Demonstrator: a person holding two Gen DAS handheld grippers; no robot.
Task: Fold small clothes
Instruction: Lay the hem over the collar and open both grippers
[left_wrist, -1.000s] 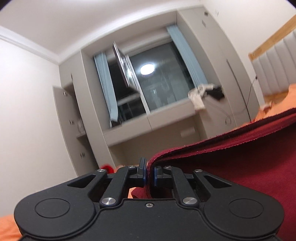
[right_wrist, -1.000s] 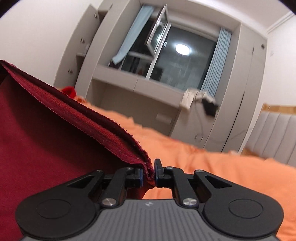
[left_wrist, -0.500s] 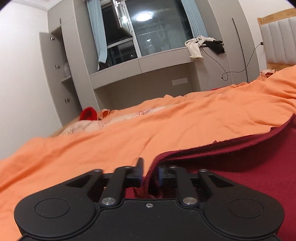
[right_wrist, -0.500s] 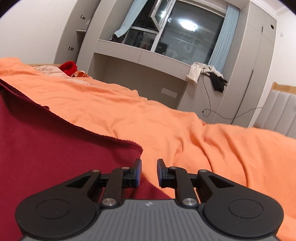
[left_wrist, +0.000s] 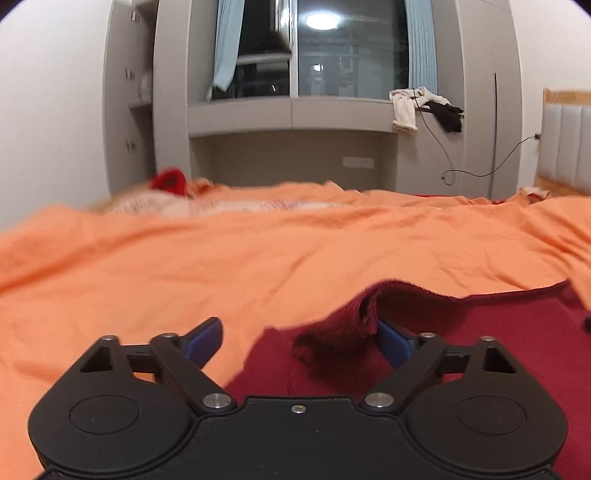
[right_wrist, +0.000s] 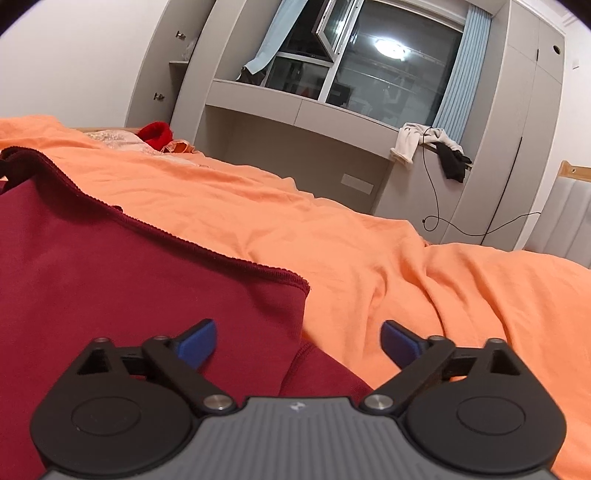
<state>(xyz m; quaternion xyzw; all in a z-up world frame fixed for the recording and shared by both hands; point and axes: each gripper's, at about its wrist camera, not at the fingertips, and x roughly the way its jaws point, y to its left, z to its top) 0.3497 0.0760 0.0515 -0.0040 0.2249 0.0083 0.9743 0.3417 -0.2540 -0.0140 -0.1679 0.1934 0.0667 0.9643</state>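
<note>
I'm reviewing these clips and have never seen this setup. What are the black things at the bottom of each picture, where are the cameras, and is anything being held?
No robot here: a person carries a hand-held claw in each hand, and each claw has a wide-angle camera looking forward along its two blue-tipped fingers. One picture is from the left claw, the other from the right claw. Both look across a bed with an orange sheet, where a dark red garment lies. Both claws have just been opening and now stand wide, gripping nothing. A bunched corner of the garment still leans against the left claw's right finger.
</note>
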